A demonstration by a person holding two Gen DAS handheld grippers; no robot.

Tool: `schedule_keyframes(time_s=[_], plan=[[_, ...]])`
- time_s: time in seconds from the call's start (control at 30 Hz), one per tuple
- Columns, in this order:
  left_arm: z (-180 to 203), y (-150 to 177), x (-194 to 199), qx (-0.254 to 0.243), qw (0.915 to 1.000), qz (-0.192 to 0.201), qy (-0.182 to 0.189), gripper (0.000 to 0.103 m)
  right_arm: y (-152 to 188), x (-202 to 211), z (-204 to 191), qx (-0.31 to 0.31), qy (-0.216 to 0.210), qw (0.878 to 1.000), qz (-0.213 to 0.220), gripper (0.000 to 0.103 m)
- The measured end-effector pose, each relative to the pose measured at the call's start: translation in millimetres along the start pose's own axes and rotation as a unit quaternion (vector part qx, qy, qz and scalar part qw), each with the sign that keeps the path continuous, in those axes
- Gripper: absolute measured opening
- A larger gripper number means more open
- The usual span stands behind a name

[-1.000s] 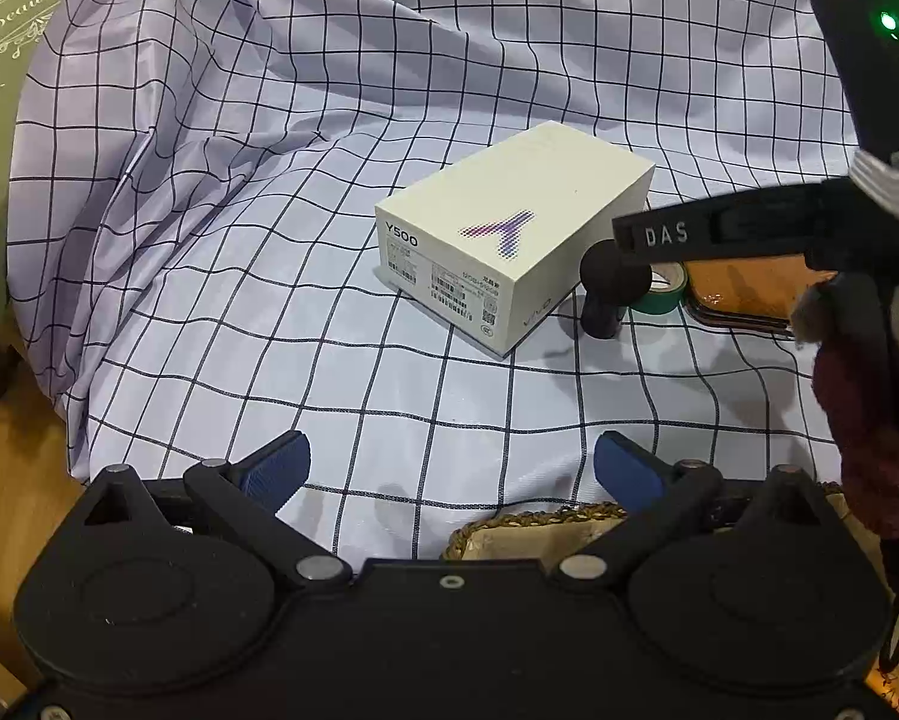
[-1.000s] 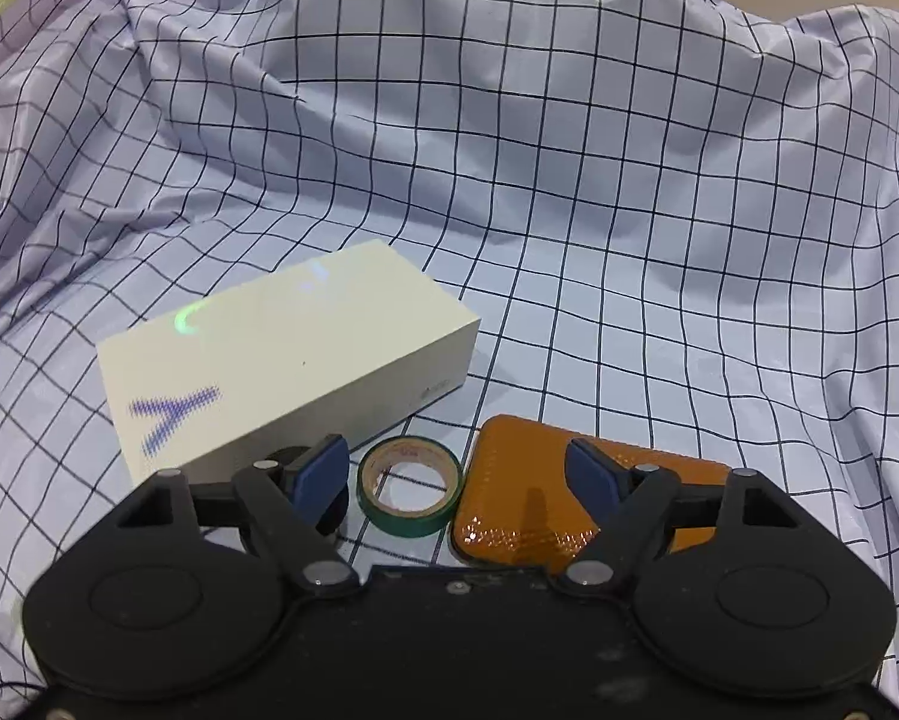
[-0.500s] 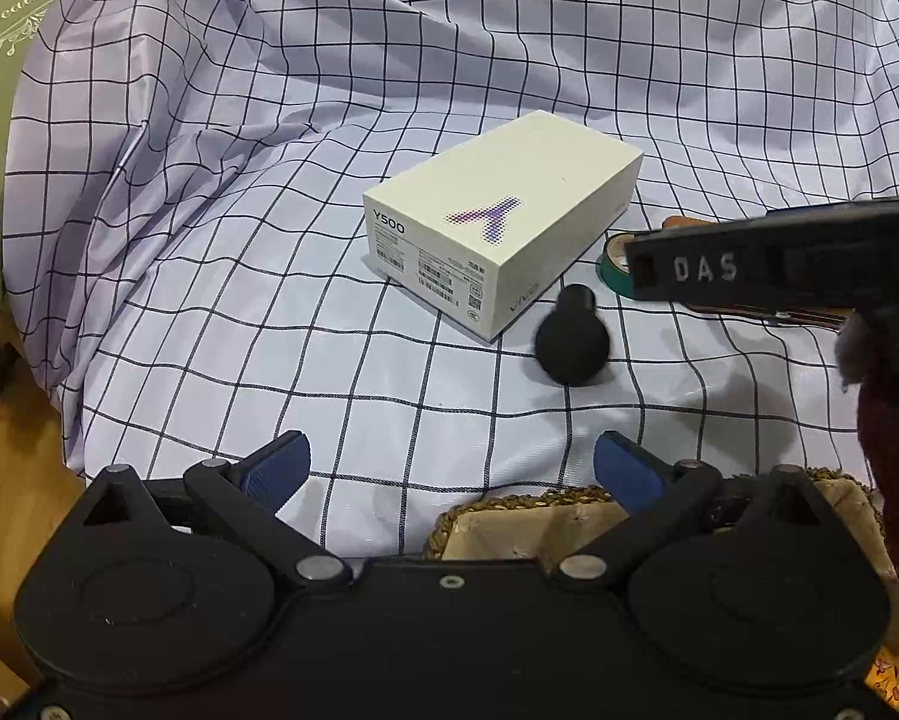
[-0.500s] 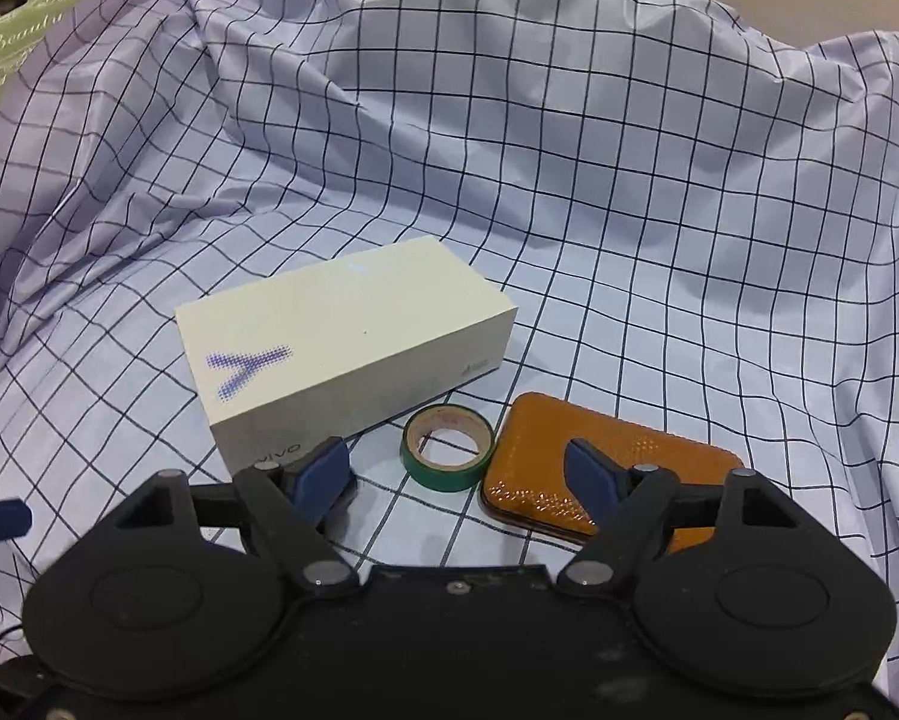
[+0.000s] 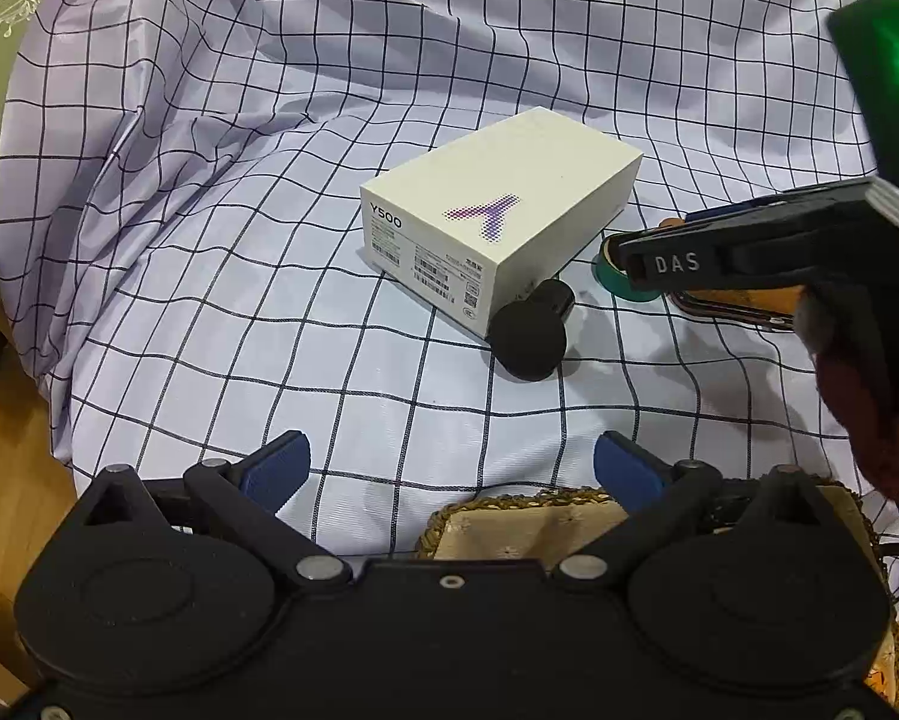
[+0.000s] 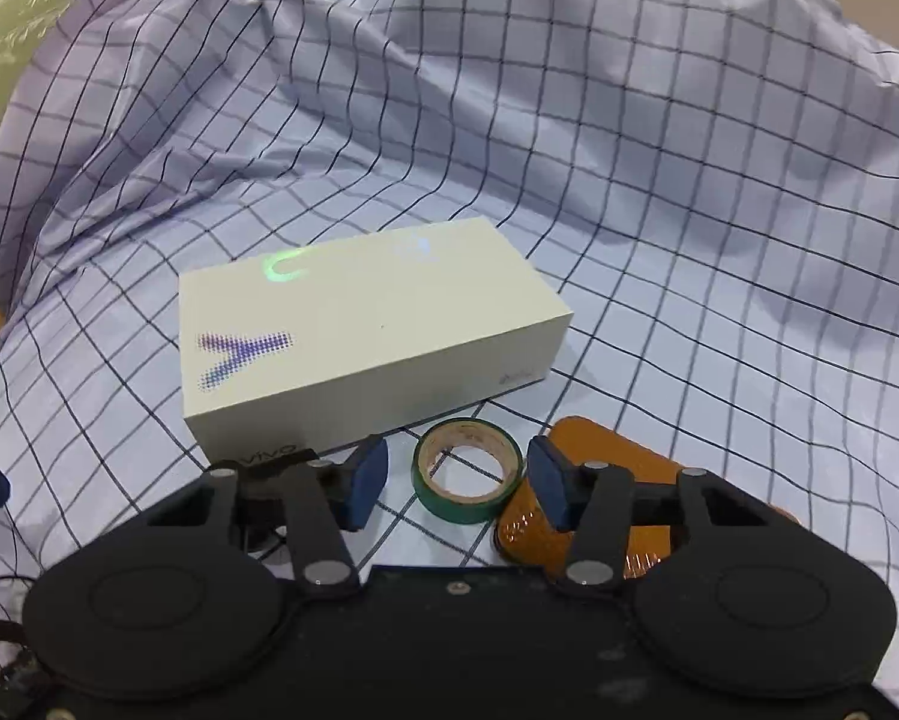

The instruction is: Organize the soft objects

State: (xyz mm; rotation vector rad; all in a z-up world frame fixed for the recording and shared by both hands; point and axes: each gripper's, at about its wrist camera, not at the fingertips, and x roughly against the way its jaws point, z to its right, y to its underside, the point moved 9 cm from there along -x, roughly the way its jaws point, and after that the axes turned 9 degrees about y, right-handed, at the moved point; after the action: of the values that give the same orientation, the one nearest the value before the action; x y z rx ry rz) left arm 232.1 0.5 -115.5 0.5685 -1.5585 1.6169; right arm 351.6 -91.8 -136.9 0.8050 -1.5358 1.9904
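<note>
While its jaws have just been closing, the right gripper point(image 6: 458, 483) stands narrowed around the green tape roll point(image 6: 466, 485), one blue pad at each side of the roll; whether the pads press on it cannot be told from the right wrist view. In the left wrist view its black finger marked DAS reaches over the same roll, and a dark red knitted sleeve point(image 5: 869, 414) shows behind it. The left gripper point(image 5: 449, 468) hangs wide open with nothing between its blue pads, over the near edge of the cloth.

The surface is a pale lilac checked cloth point(image 5: 269, 300), rumpled and rising in folds at the back. On it lies a cream phone box point(image 5: 497, 222) marked Y500, with a black round-headed piece point(image 5: 530, 333) against its near corner. Just beside the tape roll lies an orange flat case point(image 6: 617, 474), partly under the right gripper's finger. At the far left stands a green box point(image 5: 5, 30) with ornate lettering, and wooden floor shows below the cloth.

A woven basket point(image 5: 509, 507) with a pale floral lining sits just under the left gripper; what lies in it cannot be seen.
</note>
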Motion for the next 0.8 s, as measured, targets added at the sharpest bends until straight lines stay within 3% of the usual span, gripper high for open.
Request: schedule_keyframes(time_s=[0.4,0.8], plan=[[-3.0,-0.6,-3.8,0.014,0.9998,-0.007,0.010,0.098,-2.2,-27.2,-7.2,0.054,-0.033,0.998,-0.018,0.050],[-4.3,-0.5,-4.8,0.025,0.9995,-0.008,0.015,0.098,-2.0,-37.0,-11.4,0.098,-0.033,0.995,-0.016,0.054]])
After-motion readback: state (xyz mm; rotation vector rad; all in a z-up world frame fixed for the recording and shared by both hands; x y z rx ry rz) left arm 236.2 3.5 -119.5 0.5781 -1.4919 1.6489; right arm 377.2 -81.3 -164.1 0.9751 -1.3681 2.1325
